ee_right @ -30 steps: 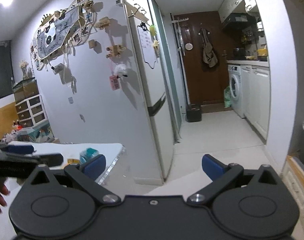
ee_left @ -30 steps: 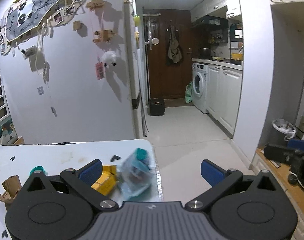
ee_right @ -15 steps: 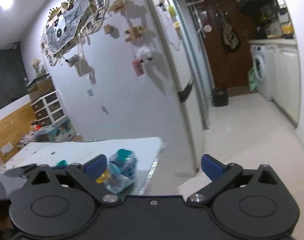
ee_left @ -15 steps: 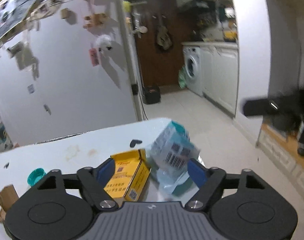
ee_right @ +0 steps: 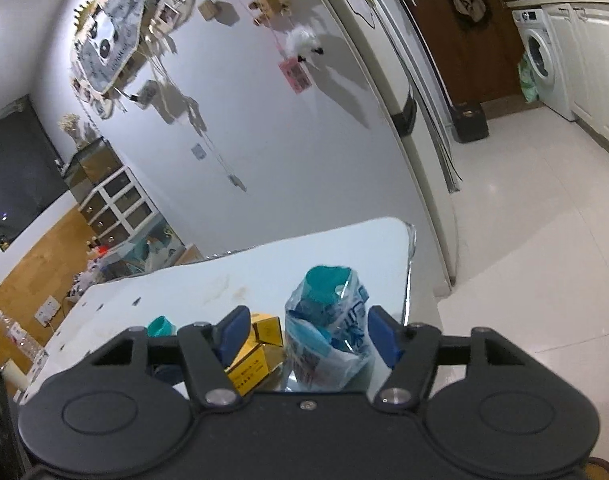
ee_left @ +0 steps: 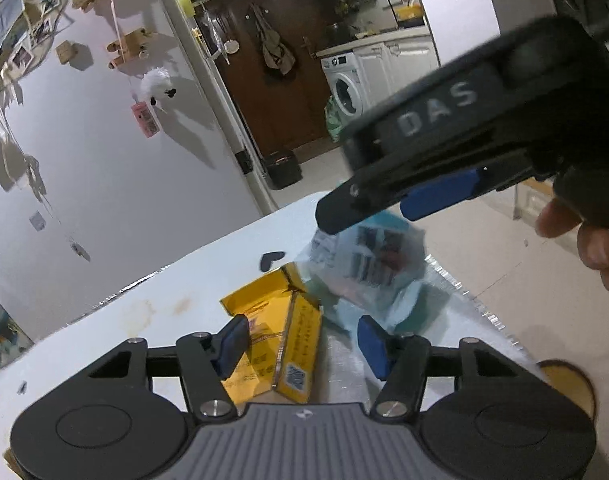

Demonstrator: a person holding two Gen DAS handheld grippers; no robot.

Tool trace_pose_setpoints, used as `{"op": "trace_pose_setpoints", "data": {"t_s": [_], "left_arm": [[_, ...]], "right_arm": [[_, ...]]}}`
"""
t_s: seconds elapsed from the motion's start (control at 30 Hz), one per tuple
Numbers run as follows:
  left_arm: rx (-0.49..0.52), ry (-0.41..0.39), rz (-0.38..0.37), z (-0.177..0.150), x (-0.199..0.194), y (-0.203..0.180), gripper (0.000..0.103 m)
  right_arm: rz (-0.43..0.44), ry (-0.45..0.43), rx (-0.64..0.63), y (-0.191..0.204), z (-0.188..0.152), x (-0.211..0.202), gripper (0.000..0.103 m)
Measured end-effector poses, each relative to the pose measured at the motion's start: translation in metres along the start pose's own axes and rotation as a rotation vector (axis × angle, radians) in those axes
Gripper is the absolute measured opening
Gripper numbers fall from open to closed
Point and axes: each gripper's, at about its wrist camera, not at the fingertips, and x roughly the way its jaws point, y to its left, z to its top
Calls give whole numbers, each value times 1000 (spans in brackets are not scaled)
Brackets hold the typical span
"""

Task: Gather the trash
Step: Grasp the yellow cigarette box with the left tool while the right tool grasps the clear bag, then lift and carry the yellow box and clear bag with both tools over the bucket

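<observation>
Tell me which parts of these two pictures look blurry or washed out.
Left wrist view: the right gripper looms close and soft, and the plastic bag under it is smeared. Right wrist view: bag and yellow box are sharp; a lamp flares at the left edge; the fridge bows.

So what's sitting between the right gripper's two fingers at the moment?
In the right wrist view, the clear plastic bag with teal packaging stands between the right gripper's fingers, which are apart. The yellow box lies left of it.
</observation>
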Motion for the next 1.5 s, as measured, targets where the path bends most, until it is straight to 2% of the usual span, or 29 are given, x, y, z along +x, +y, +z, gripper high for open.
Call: {"op": "trace_pose_setpoints", "data": {"t_s": [0.13,0.2,0.27,0.3,0.47,0.53,0.63,0.9,0.97,1.27,1.5], "left_arm": [[-29,15,18,-3,6,8,61],[-34,23,32,-6,9,11,57],[-44,23,55,-7,9,14,49],[-55,22,69,-8,10,16,43],[-135,0,56,-10,5,28,41],[-180,-8,44,-11,2,33,39],[-252,-19,40,-14,-3,42,37],[-478,-91,16,-18,-29,62,34],[-508,-99,21,-17,-36,64,34],[-540,-109,27,-14,-61,49,34],[-509,-118,9,-8,-76,20,33]], "right_arm": [[-19,24,-10,5,-5,15,67],[-31,34,-25,8,-7,19,66],[-50,46,-43,12,-10,22,60],[-59,54,-49,13,-11,24,53],[-81,66,-59,16,-11,23,49],[-88,71,-84,19,-11,21,42],[-89,75,-122,22,-13,17,39],[-91,30,-199,26,-24,-7,36],[-92,16,-215,27,-26,-15,36],[-144,-62,-318,33,-30,-54,35],[-175,-91,-339,26,-33,-86,35]]}}
